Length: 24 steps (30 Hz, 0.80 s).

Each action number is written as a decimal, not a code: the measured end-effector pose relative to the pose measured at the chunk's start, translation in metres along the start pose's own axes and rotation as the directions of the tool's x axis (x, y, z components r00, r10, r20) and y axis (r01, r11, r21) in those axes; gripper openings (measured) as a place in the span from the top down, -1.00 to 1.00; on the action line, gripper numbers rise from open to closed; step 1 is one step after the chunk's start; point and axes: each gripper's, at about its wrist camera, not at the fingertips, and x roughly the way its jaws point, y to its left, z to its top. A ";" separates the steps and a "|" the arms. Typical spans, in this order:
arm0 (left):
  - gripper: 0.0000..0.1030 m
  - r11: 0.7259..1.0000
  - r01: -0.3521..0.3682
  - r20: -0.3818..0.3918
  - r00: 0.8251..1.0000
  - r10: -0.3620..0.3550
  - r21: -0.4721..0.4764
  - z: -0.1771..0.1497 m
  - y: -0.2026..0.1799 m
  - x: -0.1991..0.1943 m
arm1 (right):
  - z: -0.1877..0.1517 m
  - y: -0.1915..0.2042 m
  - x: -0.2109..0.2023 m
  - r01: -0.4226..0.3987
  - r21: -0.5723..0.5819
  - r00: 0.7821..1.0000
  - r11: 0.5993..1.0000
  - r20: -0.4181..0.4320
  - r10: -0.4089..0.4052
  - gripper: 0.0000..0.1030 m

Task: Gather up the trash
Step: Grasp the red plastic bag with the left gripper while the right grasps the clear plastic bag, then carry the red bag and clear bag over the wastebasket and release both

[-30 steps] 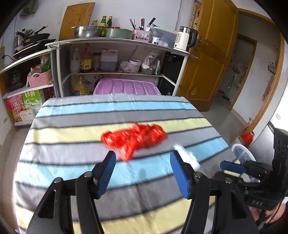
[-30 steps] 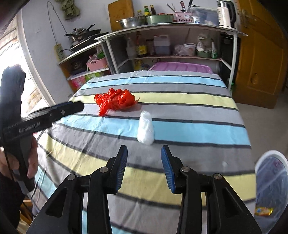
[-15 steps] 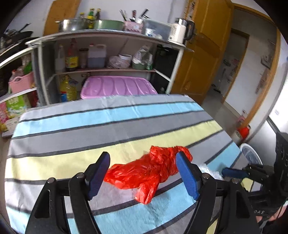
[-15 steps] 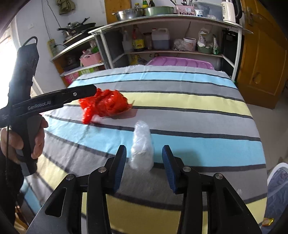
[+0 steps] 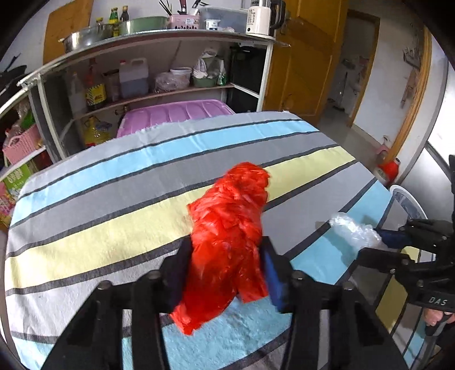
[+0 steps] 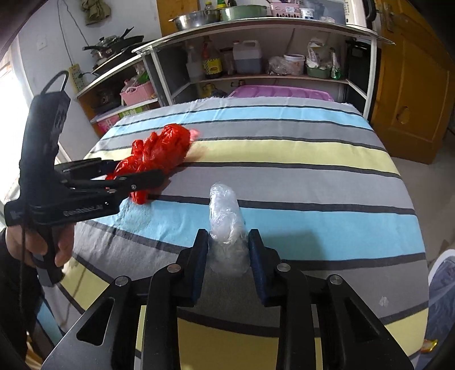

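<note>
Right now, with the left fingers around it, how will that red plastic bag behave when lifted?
The red plastic bag is crumpled thin film, so probably very light and floppy. Its loose end below the left gripper would likely dangle. The film looks glossy, so it may slip unless the fingers pinch firmly on the striped tablecloth.

This is a home kitchen. Behind the table with a striped cloth (image 5: 113, 205) stands an open shelf unit (image 6: 267, 28). On its top are metal bowls (image 6: 196, 18) and an electric kettle (image 5: 263, 17). Its lower shelf holds oil bottles (image 6: 212, 61) and a big jug (image 6: 247, 57). To the left are pots (image 6: 109, 47), and to the right a wooden door (image 5: 307, 57).
</note>
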 end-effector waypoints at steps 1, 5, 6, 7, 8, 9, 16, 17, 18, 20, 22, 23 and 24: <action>0.09 1.000 -0.003 0.005 1.000 0.003 0.001 -0.001 -0.002 -0.002 | -0.002 -0.001 -0.004 0.000 0.005 1.000 1.000 0.006 0.000 0.42; 0.10 1.000 -0.014 0.028 1.000 0.014 0.001 -0.005 -0.015 -0.012 | -0.009 -0.006 -0.022 0.006 0.021 1.000 1.000 0.028 -0.007 0.42; 0.10 1.000 -0.007 0.037 0.999 0.007 -0.003 -0.005 -0.019 -0.017 | -0.010 -0.008 -0.026 0.009 0.025 0.999 1.000 0.033 -0.010 0.42; 0.10 1.000 -0.001 0.046 0.999 0.001 -0.005 -0.006 -0.022 -0.021 | -0.013 -0.011 -0.033 0.015 0.033 0.999 0.999 0.043 -0.017 0.42; 0.10 1.000 0.006 0.058 0.998 -0.006 -0.006 -0.006 -0.028 -0.026 | -0.015 -0.014 -0.038 0.020 0.041 0.999 0.999 0.048 -0.022 0.42; 0.10 1.000 0.015 0.068 0.998 -0.014 -0.006 -0.006 -0.035 -0.031 | -0.017 -0.016 -0.043 0.027 0.050 0.998 0.998 0.053 -0.029 0.42; 0.10 0.994 0.106 0.112 0.988 -0.108 0.026 -0.003 -0.093 -0.053 | -0.036 -0.047 -0.091 0.087 0.107 0.991 0.990 0.096 -0.097 0.42; 0.10 0.992 0.121 0.115 0.986 -0.124 0.032 -0.002 -0.103 -0.053 | -0.040 -0.053 -0.100 0.097 0.119 0.989 0.988 0.104 -0.110 0.42; 0.10 0.990 0.136 0.117 0.983 -0.140 0.037 -0.001 -0.111 -0.054 | -0.044 -0.059 -0.109 0.108 0.131 0.986 0.985 0.111 -0.123 0.42; 0.10 0.984 0.171 0.117 0.978 -0.175 0.046 0.001 -0.129 -0.054 | -0.050 -0.072 -0.123 0.133 0.154 0.981 0.979 0.120 -0.152 0.42; 0.10 0.979 0.194 0.117 0.973 -0.200 0.056 0.003 -0.146 -0.054 | -0.056 -0.085 -0.135 0.153 0.175 0.976 0.973 0.125 -0.176 0.42; 0.10 0.975 0.213 0.114 0.969 -0.218 0.058 0.004 -0.156 -0.052 | -0.062 -0.094 -0.144 0.168 0.192 0.972 0.967 0.128 -0.195 0.42; 0.10 0.972 0.228 0.112 0.966 -0.234 0.059 0.006 -0.164 -0.051 | -0.064 -0.100 -0.148 0.176 0.202 0.970 0.964 0.130 -0.204 0.42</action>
